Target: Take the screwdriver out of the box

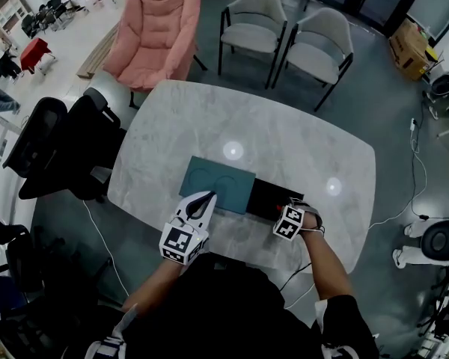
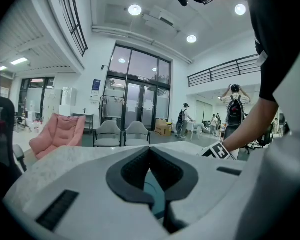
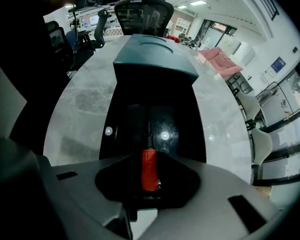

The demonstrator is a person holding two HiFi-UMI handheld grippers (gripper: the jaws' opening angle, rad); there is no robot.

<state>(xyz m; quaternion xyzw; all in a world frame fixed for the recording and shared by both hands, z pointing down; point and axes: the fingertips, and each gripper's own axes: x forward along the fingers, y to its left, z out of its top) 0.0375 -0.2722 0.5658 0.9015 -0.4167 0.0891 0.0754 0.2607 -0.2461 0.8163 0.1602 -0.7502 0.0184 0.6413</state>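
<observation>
The pale marble table [image 1: 307, 137] is taking up the middle of the room, and everything else is sitting around it. Past the table's far edge a pink armchair [image 1: 157, 32] is standing beside two grey chairs [image 1: 254, 25], and off the table's left side a black office chair [image 1: 67, 144] is waiting. The person is leaning over the table's near edge with both arms stretched out above it.

Close to that near edge of the table, the teal lid [image 1: 217, 179] is lying flat, and the open black box [image 1: 271, 193] is lying right against it, on the side toward the table's right end.

The left gripper [image 1: 208, 198] is hovering nearly level over the near edge of the lid. Its jaws are meeting at the tips, and teal is showing through the gap behind them. I cannot tell whether they are pinching the lid's edge.

The right gripper [image 1: 292, 208] is pointing steeply down into the box at the table's near edge. Its jaws are gripping the red handle of the screwdriver [image 3: 149, 169], with the pads hugging both sides of it. The screwdriver is lying in the box, its dark shaft running along the black floor toward the lid.
</observation>
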